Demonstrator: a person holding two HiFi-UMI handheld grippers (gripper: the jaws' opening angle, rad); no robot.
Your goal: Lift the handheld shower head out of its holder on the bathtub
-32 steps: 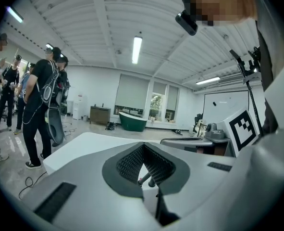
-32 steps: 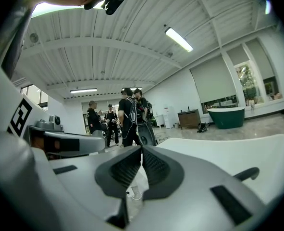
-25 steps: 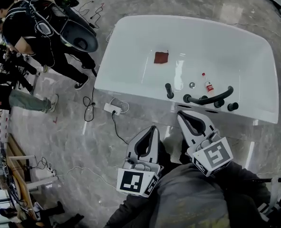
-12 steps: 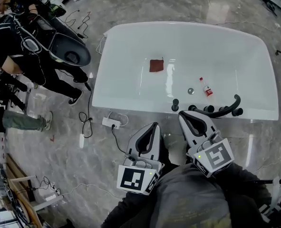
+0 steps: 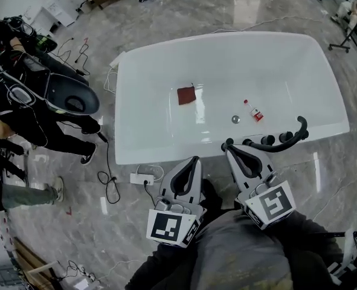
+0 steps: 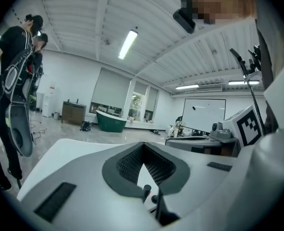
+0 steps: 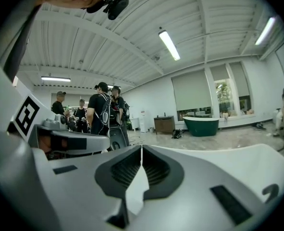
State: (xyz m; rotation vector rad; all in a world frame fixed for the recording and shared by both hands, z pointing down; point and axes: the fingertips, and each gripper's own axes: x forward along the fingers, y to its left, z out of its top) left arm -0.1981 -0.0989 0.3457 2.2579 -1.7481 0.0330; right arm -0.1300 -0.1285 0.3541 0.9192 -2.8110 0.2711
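The black handheld shower head (image 5: 279, 141) lies in a curve along the near rim of the white bathtub (image 5: 142, 89), among black knobs (image 5: 266, 139). My right gripper (image 5: 229, 150) is shut and empty, its tip just short of the rim by the leftmost black knob (image 5: 226, 144). My left gripper (image 5: 194, 160) is shut and empty over the floor, in front of the tub's side. In the left gripper view, two black knobs (image 6: 146, 190) show below the closed jaws of the left gripper (image 6: 142, 144). The right gripper (image 7: 142, 148) shows shut in its own view, with a black hooked end (image 7: 271, 191) at the lower right.
A red cloth (image 5: 186, 95), a small bottle (image 5: 254, 110) and the drain (image 5: 235, 119) lie inside the tub. A power strip with cables (image 5: 139, 177) lies on the marble floor. People with gear (image 5: 27, 101) stand at the left.
The view has turned and the tub's near rim with its black fittings has come closer to both gripper tips. Both grippers stay shut and empty.
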